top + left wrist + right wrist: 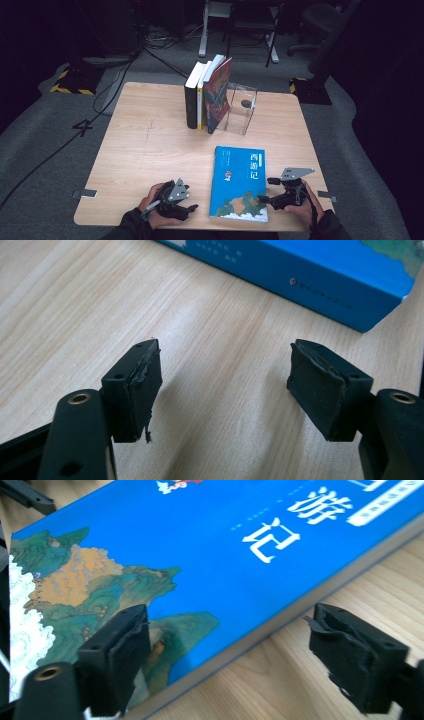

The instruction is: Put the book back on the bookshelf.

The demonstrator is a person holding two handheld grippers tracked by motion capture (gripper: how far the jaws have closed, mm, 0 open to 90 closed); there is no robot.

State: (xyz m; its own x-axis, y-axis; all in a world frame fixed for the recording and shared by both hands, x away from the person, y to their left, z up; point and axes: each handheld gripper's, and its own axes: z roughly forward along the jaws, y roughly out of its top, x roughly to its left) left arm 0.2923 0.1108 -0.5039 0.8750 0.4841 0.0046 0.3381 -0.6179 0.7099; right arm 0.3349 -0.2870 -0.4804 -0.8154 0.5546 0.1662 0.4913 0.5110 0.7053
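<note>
While the blue book (239, 183) lies flat on the wooden table (145, 150), front cover up, near the table's near edge and right of centre, a gripper sits on either side of it. At the book's left, the left gripper (186, 208) rests low at the near edge in the person's left hand (152, 210) — its jaws stand apart with only bare wood between the pads (142, 385), and the book's spine (300, 280) lies beyond them, not touched. At the book's right, the right gripper (265, 190) is held in the right hand (300, 207), pointing left toward the book's near right corner. Its jaws are apart too — in the right gripper view one pad hangs over the painted cover (150, 565), the other over the table just beside the book's long edge, and neither presses on the book.

Farther back, at the table's middle, a row of upright books (206, 95) stands on end, leaning against a clear acrylic bookend (241, 110) on their right, well apart from the blue book. Beyond the far edge, cables trail over the grey floor (45, 150).
</note>
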